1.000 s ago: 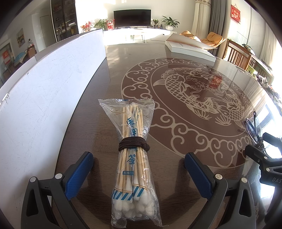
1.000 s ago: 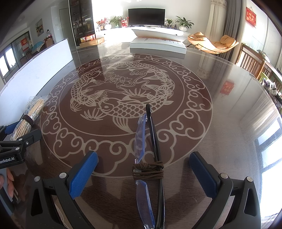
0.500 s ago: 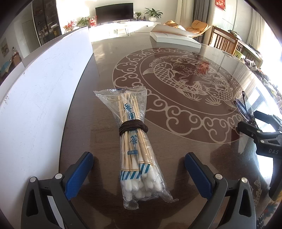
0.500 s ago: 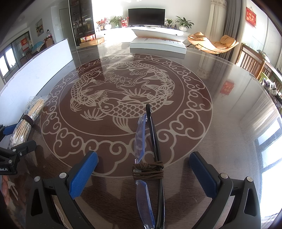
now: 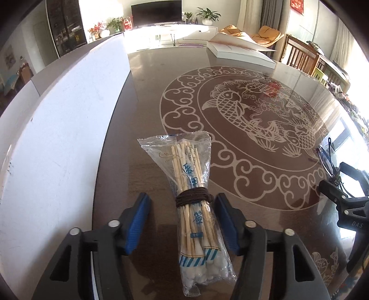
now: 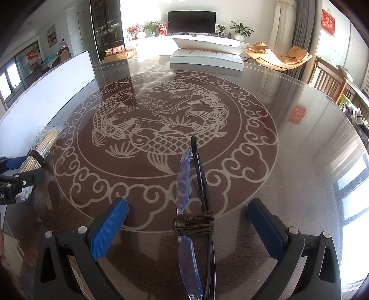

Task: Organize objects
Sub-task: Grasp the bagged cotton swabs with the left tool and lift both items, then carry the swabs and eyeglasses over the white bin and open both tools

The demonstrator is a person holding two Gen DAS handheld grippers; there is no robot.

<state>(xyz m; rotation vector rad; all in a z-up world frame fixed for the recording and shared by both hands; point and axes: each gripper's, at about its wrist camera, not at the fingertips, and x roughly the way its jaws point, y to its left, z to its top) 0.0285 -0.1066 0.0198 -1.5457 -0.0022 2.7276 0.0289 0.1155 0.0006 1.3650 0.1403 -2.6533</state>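
To grab at the tight middle, holds the left gripper's [image 5: 182, 200] jaws close beside the swab bag [image 5: 191, 175], by its brown string [image 5: 193, 199], not squeezing yet. Flat on the counter [image 5: 143, 129], bottom middle. Holds the right gripper's [image 6: 186, 207] jaws wide apart around the tied glasses [image 6: 184, 170].

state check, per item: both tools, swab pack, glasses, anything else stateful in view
left tool: partly closed around the swab pack, right pad at the bag, left pad clear
right tool: open, astride the glasses, not touching
swab pack: flat on table, sealed, cord-bound at the middle
glasses: folded, cord-bound, on table
white box: lid raised
TV: off
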